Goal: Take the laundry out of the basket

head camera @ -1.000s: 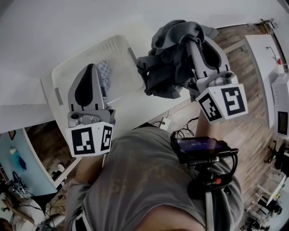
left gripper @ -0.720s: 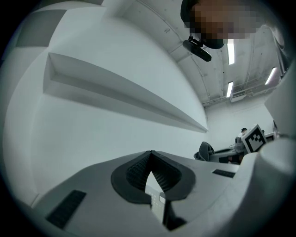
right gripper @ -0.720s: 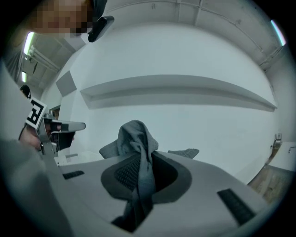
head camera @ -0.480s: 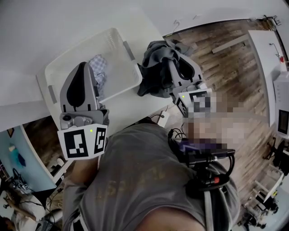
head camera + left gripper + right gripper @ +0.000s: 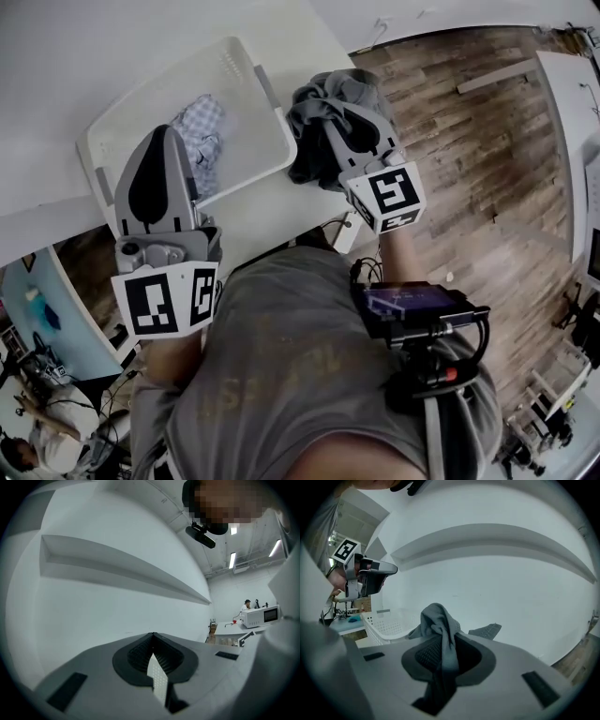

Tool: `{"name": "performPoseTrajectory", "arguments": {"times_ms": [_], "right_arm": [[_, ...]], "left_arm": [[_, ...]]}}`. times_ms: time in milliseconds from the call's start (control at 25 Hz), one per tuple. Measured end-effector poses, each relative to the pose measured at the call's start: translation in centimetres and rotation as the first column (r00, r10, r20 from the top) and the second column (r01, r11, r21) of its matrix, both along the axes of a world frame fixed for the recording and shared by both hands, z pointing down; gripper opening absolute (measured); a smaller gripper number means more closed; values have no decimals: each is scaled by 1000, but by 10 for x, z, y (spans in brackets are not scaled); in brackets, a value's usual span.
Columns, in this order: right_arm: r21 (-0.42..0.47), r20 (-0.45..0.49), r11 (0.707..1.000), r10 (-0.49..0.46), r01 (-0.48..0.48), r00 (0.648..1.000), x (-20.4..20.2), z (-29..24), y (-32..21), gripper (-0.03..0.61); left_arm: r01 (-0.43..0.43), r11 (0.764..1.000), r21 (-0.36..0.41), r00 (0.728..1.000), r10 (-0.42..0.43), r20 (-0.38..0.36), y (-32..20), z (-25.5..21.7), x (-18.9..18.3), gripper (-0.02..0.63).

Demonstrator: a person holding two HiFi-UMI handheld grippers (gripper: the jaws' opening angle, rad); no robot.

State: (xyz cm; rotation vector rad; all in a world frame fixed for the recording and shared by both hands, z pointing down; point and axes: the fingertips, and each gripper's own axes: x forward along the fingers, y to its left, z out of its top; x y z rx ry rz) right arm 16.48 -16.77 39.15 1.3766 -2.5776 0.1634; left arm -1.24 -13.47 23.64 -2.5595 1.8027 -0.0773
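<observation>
– So, what is changing at this moment?
– The right gripper (image 5: 328,117) is coming down. A second ago it was carrying the grey garment (image 5: 314,145) high in the upper middle of the head view, hanging as a loose bundle. Now that bundle is sitting lower, bunched just beside the right rim of the white laundry basket (image 5: 277,111), at the edge of the white table (image 5: 94,56).
– Is it lying on the table yet?
– I am not managing to tell whether it is touching. It is clear of the basket, though, so I am judging that this piece is out and is being put down.
– And the grip?
– In the right gripper view the jaws are standing nearly together, pinching a fold of the grey garment between the pads. They have just been easing open a little, yet the cloth is still caught there.
– What is the other one doing?
– The left gripper (image 5: 169,136) is hovering at the left of the frame, over the near side of the basket, keeping about where it was. Its own view is showing the jaws closed tip to tip, gripping nothing.
– Is anything remaining?
– A checked cloth (image 5: 199,127) is lying inside the basket, close to the left gripper's tip, so the job is looking unfinished.
</observation>
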Motion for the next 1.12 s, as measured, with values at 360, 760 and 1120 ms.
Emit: {"name": "performPoseTrajectory", "arguments": {"times_ms": [360,760,1120], "right_arm": [[-19,-57,999,-34,33,998,-4,-5,-6,140],[1,-94,995,-100,101,990,-15,-39,-8,192],[15,-79,976,-218,219,973,-49,-66,9,196]], "left_arm": [[23,1000,12,999,-23,-34,-1,-2,-9,8],[30,999,35,997,-28,-78,-9,-9,-16,8],[38,998,48,994,-32,-107,-10,-11,-26,8]]}}
